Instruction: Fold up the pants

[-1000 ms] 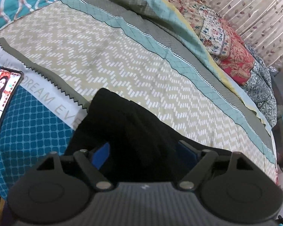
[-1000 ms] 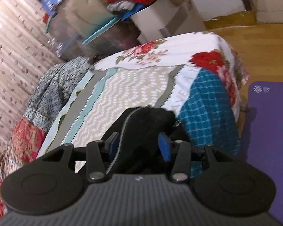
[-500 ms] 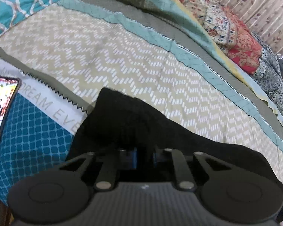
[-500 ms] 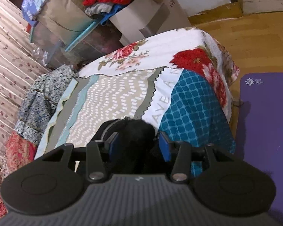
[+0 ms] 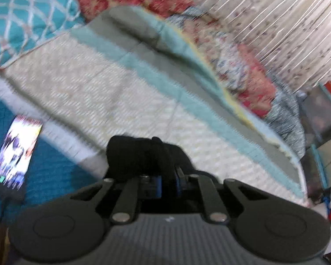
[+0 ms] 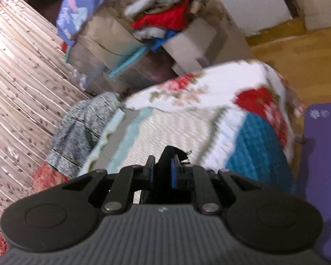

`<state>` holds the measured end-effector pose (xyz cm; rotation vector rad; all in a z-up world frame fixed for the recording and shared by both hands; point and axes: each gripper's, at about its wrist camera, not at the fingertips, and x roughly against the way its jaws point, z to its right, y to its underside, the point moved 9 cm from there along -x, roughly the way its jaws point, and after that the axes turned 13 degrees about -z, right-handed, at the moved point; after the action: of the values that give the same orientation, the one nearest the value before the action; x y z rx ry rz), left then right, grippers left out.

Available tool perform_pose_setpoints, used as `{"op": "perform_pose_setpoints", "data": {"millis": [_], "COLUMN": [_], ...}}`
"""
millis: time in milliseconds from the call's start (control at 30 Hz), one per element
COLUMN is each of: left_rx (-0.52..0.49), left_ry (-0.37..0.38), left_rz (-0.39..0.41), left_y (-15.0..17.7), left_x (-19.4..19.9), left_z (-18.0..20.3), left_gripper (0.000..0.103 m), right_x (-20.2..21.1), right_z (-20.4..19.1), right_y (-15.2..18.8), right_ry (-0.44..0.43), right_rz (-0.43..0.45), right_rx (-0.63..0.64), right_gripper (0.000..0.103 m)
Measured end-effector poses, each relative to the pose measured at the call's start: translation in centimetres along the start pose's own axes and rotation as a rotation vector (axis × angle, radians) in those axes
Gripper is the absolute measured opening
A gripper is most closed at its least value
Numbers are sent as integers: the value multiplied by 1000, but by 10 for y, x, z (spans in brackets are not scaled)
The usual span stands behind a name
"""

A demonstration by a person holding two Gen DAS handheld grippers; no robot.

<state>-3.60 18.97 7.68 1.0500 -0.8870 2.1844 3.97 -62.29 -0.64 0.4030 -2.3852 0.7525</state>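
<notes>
Black fabric is bunching between both sets of pads: we are pinching the pants (image 5: 143,154) in the left gripper (image 5: 167,182), whose jaws are clamped tight on a thick wad of cloth. In the right gripper (image 6: 162,171) the jaws are closing, with a thinner edge of the same pants caught between the blue pads (image 6: 173,172). The garment is hanging off both grippers just above the quilt (image 5: 112,101), near its front edge, and most of it is hidden below the gripper bodies.

We are judging this as the lift that starts a fold. To do it well, we are keeping both grips firm and raising the two ends evenly, so the cloth is hanging straight between them rather than twisting. We are drawing the hands apart only until the edge is taut, then carrying it over the chevron panel, where the bed is flat. We are also steering clear of the phone (image 5: 15,152) lying on the teal patch to the left, since a trailing leg could drag it.
</notes>
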Motion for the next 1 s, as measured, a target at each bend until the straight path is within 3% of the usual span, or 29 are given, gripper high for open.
{"op": "perform_pose_setpoints", "data": {"millis": [100, 133, 167, 200, 233, 300, 400, 567, 600, 633, 667, 700, 733, 800, 1000], "left_rx": [36, 43, 48, 57, 65, 89, 135, 188, 200, 207, 200, 184, 184, 222, 244], "left_ry": [-62, -86, -109, -122, -108, -53, -7, 72, 61, 56, 53, 49, 52, 55, 146], "left_rz": [-89, -109, -123, -130, -129, -114, -100, -129, -120, -111, -99, -92, -97, -100, -28], "left_y": [27, 34, 41, 48, 52, 58, 62, 62, 59, 55, 50, 45, 40, 35, -9], "left_x": [-30, -38, -44, -49, -49, -45, -45, -67, -73, -78, -83, -86, -91, -94, -56], "left_z": [-25, -31, -37, -41, -42, -44, -49, -48, -49, -50, -48, -46, -45, -45, -24], "left_gripper": [17, 18, 23, 29, 33, 61, 89, 97, 95, 90, 63, 37, 31, 22, 18], "right_x": [-18, -21, -19, -15, -10, -2, -2, -34, -39, -43, -46, -50, -54, -58, -61], "right_z": [36, 45, 51, 53, 55, 52, 46, 38, 35, 30, 25, 18, 9, -10, -101], "right_y": [23, 27, 28, 30, 29, 29, 31, 35, 33, 29, 25, 20, 13, -3, -65], "right_ry": [63, 50, 34, 18, -10, -70, -94, -88, -77, -70, -59, -48, -71, -109, -248], "right_rz": [-71, -78, -73, -57, -38, -18, -24, -76, -69, -63, -62, -72, -92, -96, -82], "right_rx": [-82, -122, -162, -198, -217, -219, -180, -167, -163, -146, -124, -110, -113, -116, -83], "right_gripper": [21, 27, 45, 52, 57, 61, 68, 74, 74, 67, 48, 39, 26, 24, 20]}}
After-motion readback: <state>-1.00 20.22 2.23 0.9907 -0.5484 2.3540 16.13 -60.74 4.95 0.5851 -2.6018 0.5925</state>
